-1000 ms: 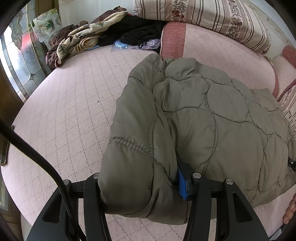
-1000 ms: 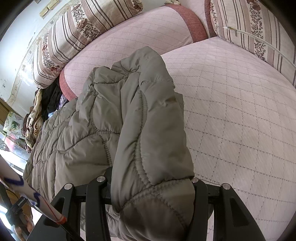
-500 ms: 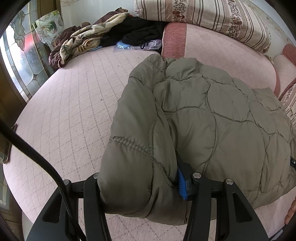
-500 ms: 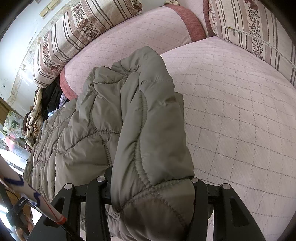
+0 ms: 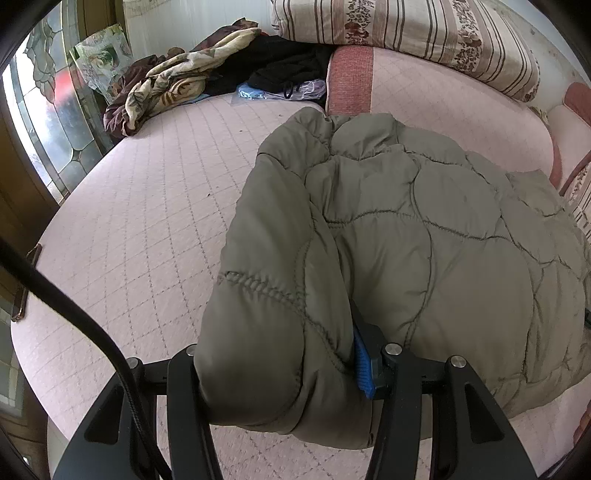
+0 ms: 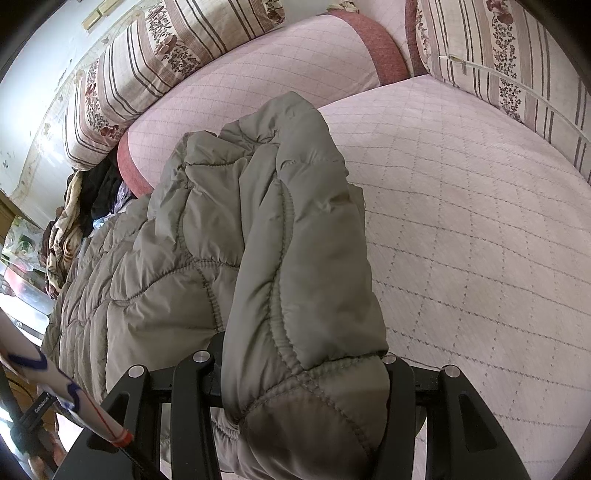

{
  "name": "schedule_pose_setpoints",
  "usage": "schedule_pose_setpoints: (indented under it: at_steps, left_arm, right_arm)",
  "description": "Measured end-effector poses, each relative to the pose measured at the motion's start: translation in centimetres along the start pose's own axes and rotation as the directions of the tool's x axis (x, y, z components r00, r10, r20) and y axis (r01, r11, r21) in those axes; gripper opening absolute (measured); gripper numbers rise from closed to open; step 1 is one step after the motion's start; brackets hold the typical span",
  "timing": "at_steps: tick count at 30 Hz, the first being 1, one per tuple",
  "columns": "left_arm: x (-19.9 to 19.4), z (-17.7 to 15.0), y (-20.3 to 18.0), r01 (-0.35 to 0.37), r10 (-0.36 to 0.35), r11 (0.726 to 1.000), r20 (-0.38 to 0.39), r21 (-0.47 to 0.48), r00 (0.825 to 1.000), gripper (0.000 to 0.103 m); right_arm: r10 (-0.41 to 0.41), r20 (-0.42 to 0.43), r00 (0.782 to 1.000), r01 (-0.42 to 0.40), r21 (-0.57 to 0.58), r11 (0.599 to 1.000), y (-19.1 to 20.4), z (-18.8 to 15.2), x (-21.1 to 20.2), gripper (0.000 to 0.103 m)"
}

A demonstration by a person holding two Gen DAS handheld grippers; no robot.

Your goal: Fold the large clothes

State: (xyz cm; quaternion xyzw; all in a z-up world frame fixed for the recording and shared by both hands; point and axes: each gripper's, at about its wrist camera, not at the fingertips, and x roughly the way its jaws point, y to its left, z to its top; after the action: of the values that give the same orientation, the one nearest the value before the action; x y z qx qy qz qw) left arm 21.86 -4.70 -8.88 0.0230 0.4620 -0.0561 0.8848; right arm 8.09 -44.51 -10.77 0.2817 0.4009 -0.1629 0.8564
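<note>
A puffy olive-grey quilted jacket (image 5: pixel 424 236) lies across the pink quilted bed (image 5: pixel 147 229). My left gripper (image 5: pixel 280 373) is shut on a thick fold at the jacket's near left edge, the padding bulging between the black jaws and hiding the left finger; a blue pad (image 5: pixel 364 373) shows on the right finger. In the right wrist view the same jacket (image 6: pixel 229 240) runs away to the left. My right gripper (image 6: pixel 299 384) is shut on the near right fold, which swells over and covers both fingertips.
A heap of other clothes (image 5: pixel 192 81) lies at the bed's far left, beside a stained-glass door (image 5: pixel 48 110). Striped floral cushions (image 5: pixel 406 33) and pink bolsters (image 6: pixel 258 74) ring the far side. The bed (image 6: pixel 461 221) lies bare to the right of the jacket. A black cable (image 5: pixel 74 314) crosses my left view.
The left view has drifted slightly, with the clothes heap sitting a little lower in the picture. Both grips on the jacket are unchanged.
</note>
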Motion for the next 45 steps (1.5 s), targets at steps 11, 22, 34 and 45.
schedule_pose_setpoints:
  at_steps: [11,22,34,45]
  left_arm:
    - [-0.4,-1.0,-0.2,-0.022,0.022,1.000,0.009,0.000,1.000,0.051]
    - [-1.1,-2.2,0.0,-0.027,0.027,0.999,0.010,-0.017,1.000,0.051]
    - [-2.1,-2.4,1.1,0.008,-0.009,0.999,-0.008,-0.051,1.000,0.057]
    - [-6.6,-1.8,2.6,-0.011,0.015,0.998,0.072,-0.068,0.997,0.074]
  right_arm:
    - [-0.005,-0.001,1.000,0.005,-0.004,1.000,-0.2,-0.1,-0.4,0.051]
    - [-0.003,-0.004,1.000,0.003,0.009,1.000,-0.8,-1.1,-1.2,0.051]
    - [-0.073,0.054,0.996,0.071,0.046,0.996,-1.3,-0.9,-2.4,0.069]
    - [-0.110,0.296,0.949,0.132,-0.056,0.990,3.8,0.6,-8.2,0.082]
